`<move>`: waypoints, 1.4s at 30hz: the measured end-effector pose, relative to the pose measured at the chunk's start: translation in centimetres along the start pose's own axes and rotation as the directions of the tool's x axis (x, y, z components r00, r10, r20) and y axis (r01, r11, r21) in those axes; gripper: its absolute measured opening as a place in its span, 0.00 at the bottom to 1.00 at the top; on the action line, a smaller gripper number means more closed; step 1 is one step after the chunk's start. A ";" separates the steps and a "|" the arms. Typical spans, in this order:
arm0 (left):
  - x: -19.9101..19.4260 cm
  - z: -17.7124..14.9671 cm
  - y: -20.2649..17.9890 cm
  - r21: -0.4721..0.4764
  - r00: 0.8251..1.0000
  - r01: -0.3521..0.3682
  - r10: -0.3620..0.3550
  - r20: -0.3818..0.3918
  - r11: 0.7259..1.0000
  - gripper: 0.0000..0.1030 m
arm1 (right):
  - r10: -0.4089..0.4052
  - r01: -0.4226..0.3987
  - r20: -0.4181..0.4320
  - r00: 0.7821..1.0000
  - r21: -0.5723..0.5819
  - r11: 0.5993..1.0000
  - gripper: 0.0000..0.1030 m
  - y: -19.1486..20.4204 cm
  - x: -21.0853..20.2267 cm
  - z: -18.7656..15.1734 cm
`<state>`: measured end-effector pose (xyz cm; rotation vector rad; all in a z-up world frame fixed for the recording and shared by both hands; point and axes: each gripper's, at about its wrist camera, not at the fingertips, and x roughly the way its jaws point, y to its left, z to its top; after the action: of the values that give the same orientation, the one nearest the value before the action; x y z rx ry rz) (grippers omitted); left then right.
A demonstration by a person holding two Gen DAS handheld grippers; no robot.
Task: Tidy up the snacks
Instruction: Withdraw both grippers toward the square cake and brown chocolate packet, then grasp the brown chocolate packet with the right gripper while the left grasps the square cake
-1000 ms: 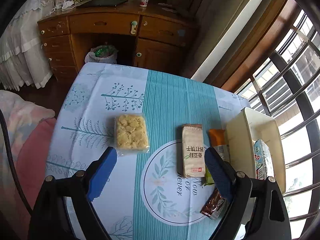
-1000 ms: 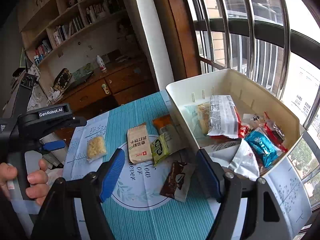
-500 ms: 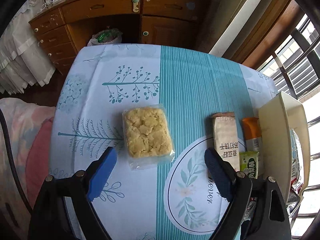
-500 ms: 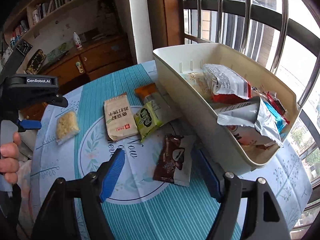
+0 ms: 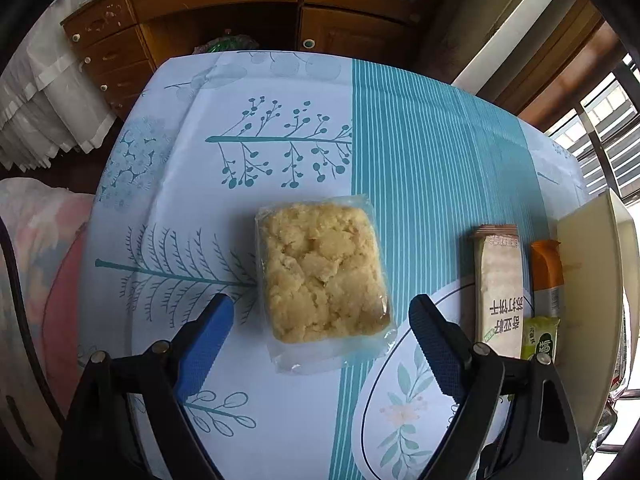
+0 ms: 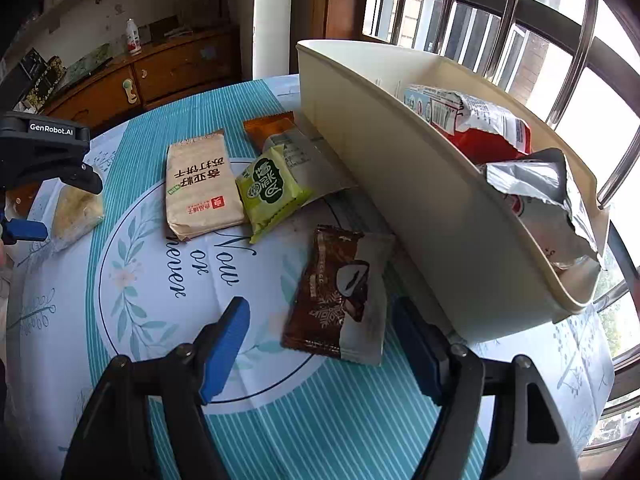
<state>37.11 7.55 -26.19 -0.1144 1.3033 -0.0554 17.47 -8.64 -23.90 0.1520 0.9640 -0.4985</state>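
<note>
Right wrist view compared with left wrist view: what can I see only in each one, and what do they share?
Only the right wrist view shows the brown chocolate packet between the open right gripper fingers, and the opened bags inside the cream bin.

Only the left wrist view shows the whole yellow crumbly cake packet, lying between the open left gripper fingers, untouched.

Both show the beige cracker packet, the green packet, the orange packet, the bin and the patterned tablecloth.
</note>
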 end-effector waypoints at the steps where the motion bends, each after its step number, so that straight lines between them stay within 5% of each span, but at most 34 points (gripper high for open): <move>1: 0.2 0.0 0.0 -0.001 1.000 0.000 0.000 0.001 1.000 0.86 | -0.004 0.004 -0.002 1.000 0.000 1.000 0.72 0.1 0.2 0.0; 8: 1.3 0.4 -0.1 -0.009 1.000 0.017 -0.017 0.002 1.000 0.85 | -0.027 0.027 -0.005 1.000 0.021 0.999 0.66 -0.4 1.4 0.2; 14: 1.8 0.5 -0.4 -0.004 0.999 0.029 -0.029 0.014 1.000 0.71 | -0.025 0.025 0.011 1.000 0.010 1.000 0.50 -0.7 2.0 0.9; 22: 1.4 0.2 0.1 -0.003 0.998 0.045 -0.045 0.043 0.999 0.59 | -0.019 0.019 0.009 1.000 0.008 1.000 0.47 -0.5 2.0 1.1; 37: -1.3 -1.7 4.0 -0.088 0.991 0.069 -0.058 0.122 0.994 0.58 | 0.040 -0.040 -0.021 0.999 -0.001 0.999 0.46 0.1 0.9 0.7; 42: -2.7 -2.6 3.7 -0.030 0.987 0.078 -0.073 0.144 0.996 0.58 | 0.091 -0.091 -0.021 0.996 -0.015 0.996 0.46 0.5 -0.1 0.6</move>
<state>33.83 11.40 -24.70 -0.1951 1.1563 -0.0875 18.09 -8.34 -23.52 0.1866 0.9766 -0.4064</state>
